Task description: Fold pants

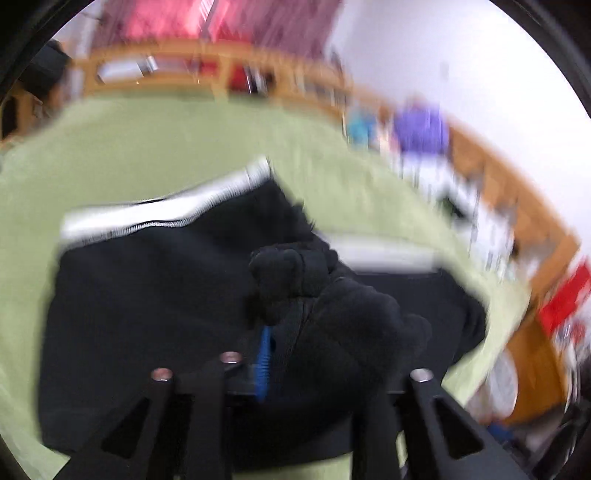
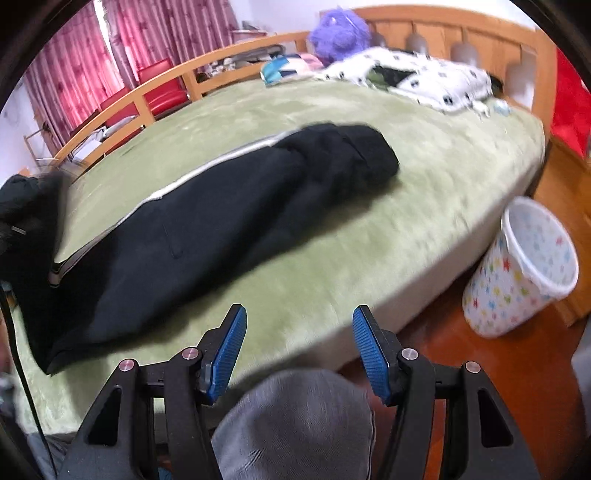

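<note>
Left wrist view, blurred, my left hand-held gripper [image 1: 275, 343] pinching bunched black pants [image 1: 147, 295] at lower centre, right wrist view alone shows my right hand-held gripper [image 2: 298, 347] spread empty, pants across green bed [image 2: 424, 192], starred bin [image 2: 517, 266] at right.

pants [image 2: 207, 221]: black, white/grey side stripe. bed cover [image 2: 424, 206]: light green. bin [image 2: 517, 269]: white w/ multicolour stars. curtains [image 2: 110, 55]: pink-red, flower print. plush [image 2: 338, 33]: purple. quilt [image 2: 424, 74]: white, black spots. gripper pads [image 2: 229, 354]: blue, ribbed.
</note>
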`<act>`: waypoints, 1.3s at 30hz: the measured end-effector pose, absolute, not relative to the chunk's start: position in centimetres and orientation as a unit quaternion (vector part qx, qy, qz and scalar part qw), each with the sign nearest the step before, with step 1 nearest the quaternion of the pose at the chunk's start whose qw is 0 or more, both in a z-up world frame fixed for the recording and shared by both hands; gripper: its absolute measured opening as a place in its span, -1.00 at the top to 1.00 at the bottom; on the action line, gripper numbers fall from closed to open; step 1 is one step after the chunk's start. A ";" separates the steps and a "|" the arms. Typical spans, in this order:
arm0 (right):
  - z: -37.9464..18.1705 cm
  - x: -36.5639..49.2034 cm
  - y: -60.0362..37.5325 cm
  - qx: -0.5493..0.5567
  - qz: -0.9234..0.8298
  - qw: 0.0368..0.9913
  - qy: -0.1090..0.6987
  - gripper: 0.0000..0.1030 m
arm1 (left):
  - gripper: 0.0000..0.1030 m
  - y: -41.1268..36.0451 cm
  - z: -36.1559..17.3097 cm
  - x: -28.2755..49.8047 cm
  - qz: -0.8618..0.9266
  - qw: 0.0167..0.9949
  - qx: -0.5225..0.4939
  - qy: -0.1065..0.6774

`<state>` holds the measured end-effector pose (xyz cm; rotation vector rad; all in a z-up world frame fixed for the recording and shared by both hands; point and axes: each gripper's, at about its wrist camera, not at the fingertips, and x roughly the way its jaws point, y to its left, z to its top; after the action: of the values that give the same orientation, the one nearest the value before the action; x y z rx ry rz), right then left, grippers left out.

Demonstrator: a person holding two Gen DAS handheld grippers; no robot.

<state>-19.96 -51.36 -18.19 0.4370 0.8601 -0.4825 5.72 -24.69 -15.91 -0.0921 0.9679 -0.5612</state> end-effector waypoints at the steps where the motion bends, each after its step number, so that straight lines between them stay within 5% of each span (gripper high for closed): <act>1: -18.3 -20.2 -51.3 0.207 -0.227 0.858 0.412 -0.15 | 0.31 -25.1 -17.3 5.3 -0.277 0.827 -0.048 0.487; 3: -18.3 -20.3 -50.8 0.197 -0.217 0.862 0.413 -0.15 | 0.24 -24.2 -18.5 4.6 -0.288 0.804 -0.083 0.513; 6: -18.3 -19.4 -50.0 0.187 -0.194 0.871 0.412 -0.15 | -0.47 -21.0 -17.0 3.4 -0.319 0.798 -0.127 0.496; 10: -17.9 -16.2 -48.1 0.197 -0.136 0.886 0.397 -0.15 | -0.68 -14.1 -14.2 3.0 -0.291 0.839 -0.143 0.438; 22: -18.8 -1.4 -41.2 0.219 0.031 0.896 0.386 -0.13 | -0.68 -1.6 -18.4 2.8 -0.128 0.853 -0.168 0.477; 23: -19.5 -0.8 -41.2 0.224 0.033 0.888 0.400 -0.06 | -0.68 -1.1 -18.7 2.5 -0.129 0.850 -0.174 0.480; 24: -20.1 -0.2 -41.0 0.227 0.046 0.881 0.413 0.44 | -0.68 -0.8 -18.9 2.4 -0.129 0.849 -0.176 0.481; 27: -18.6 -1.0 -40.1 0.188 0.049 0.899 0.393 0.69 | -0.68 -0.6 -19.5 2.4 -0.135 0.849 -0.181 0.477; 32: -15.6 -5.4 -41.5 0.260 0.124 0.893 0.346 0.70 | -0.68 0.2 -19.9 2.5 -0.150 0.847 -0.205 0.468; 39: -21.8 -3.3 -38.9 0.176 0.070 0.864 0.468 0.53 | -0.68 0.0 -20.8 3.5 -0.164 0.833 -0.206 0.486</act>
<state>-3.34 -38.93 -21.83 0.3681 0.9801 0.1457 3.53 -0.03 -20.84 -0.4374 1.0306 -0.3471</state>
